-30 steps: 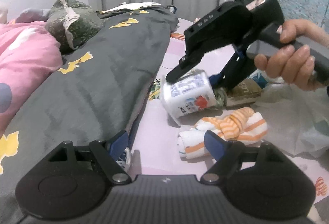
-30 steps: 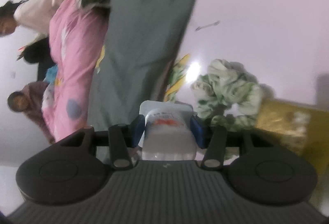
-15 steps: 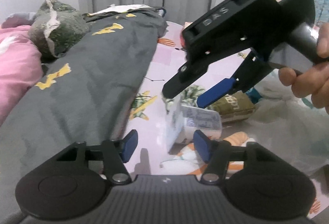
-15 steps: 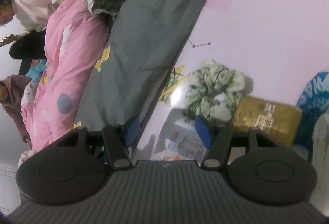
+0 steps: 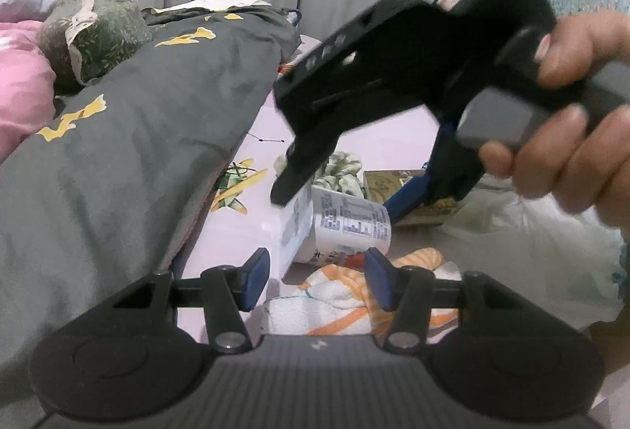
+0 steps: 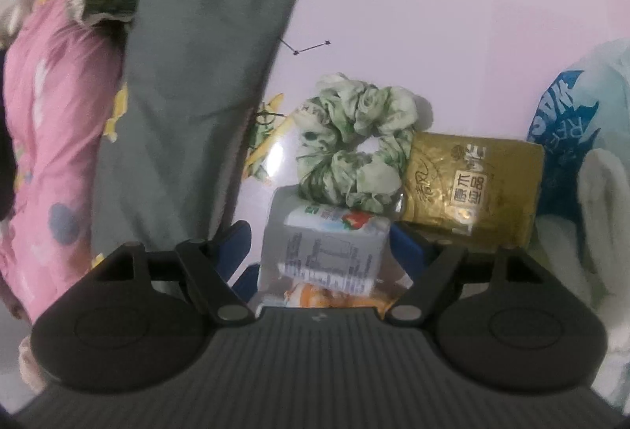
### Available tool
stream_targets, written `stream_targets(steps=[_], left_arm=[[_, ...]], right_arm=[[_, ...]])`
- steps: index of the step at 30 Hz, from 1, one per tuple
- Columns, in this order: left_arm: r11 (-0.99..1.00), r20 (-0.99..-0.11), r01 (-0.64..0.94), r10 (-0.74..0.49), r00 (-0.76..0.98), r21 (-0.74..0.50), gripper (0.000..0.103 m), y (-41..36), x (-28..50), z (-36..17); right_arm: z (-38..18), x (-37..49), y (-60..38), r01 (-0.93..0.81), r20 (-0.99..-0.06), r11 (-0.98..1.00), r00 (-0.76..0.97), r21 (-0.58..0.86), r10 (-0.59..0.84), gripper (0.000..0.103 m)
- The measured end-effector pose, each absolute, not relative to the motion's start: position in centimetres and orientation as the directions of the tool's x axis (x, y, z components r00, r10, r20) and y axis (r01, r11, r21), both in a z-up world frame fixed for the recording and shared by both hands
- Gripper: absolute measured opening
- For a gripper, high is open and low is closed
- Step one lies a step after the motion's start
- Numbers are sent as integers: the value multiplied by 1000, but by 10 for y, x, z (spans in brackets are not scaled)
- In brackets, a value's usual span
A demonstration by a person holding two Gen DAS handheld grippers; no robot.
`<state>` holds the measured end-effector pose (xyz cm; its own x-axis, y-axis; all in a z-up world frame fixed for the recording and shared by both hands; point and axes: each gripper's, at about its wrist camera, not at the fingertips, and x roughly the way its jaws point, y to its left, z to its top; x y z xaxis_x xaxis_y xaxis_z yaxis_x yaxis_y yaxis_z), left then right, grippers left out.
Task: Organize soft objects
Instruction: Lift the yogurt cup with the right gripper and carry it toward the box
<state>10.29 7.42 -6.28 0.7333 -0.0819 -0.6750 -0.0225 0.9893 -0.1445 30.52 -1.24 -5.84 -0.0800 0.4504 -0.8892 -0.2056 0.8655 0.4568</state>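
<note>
White tissue pack [image 6: 327,252] sits between the right gripper [image 6: 323,244] jaws; jaws apart, pads clear of both sides, so it looks released on the pink sheet [image 6: 433,15], just short of the green scrunchie [image 6: 354,141] and gold packet [image 6: 468,185]; left gripper [image 5: 317,277] jaws apart, empty, striped towel roll [image 5: 354,305] between and just below them; judged step: placement done; next: back right out straight, then close left on towel.

The gripper [image 6: 327,252] bodies are matt black plastic with ribbed tops and blue pads [image 5: 256,277]. The pack [image 6: 334,252] looks like glossy printed film. Beside it, the scrunchie [image 6: 354,141] is crinkled cloth and the gold packet [image 6: 468,189] shiny foil. The towel [image 5: 346,303] is nubbly terry; the quilt [image 5: 118,153] soft, matt fabric.
</note>
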Motion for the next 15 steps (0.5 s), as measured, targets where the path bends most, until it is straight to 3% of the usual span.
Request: stream_targets(steps=[3,8,12,15], left_arm=[[989,-669,-30,-77,739,-147,54,79,98,-61],[986,-666,-44,-74,743,-159,56,87,89,-58],[986,-654,-59,-57,754,-153,62,92,88,-55],[984,-650,-77,-45,759,-159,62,94,94,-54]], right_arm=[[-68,300,-13,-188,-892,872,-79,452,445,71],[-68,296,-30,-138,-845,835,-36,532,533,68],[-81,297,-48,-6,-662,663,-42,749,748,68],[-100,296,-49,72,-540,545,-79,835,838,69]])
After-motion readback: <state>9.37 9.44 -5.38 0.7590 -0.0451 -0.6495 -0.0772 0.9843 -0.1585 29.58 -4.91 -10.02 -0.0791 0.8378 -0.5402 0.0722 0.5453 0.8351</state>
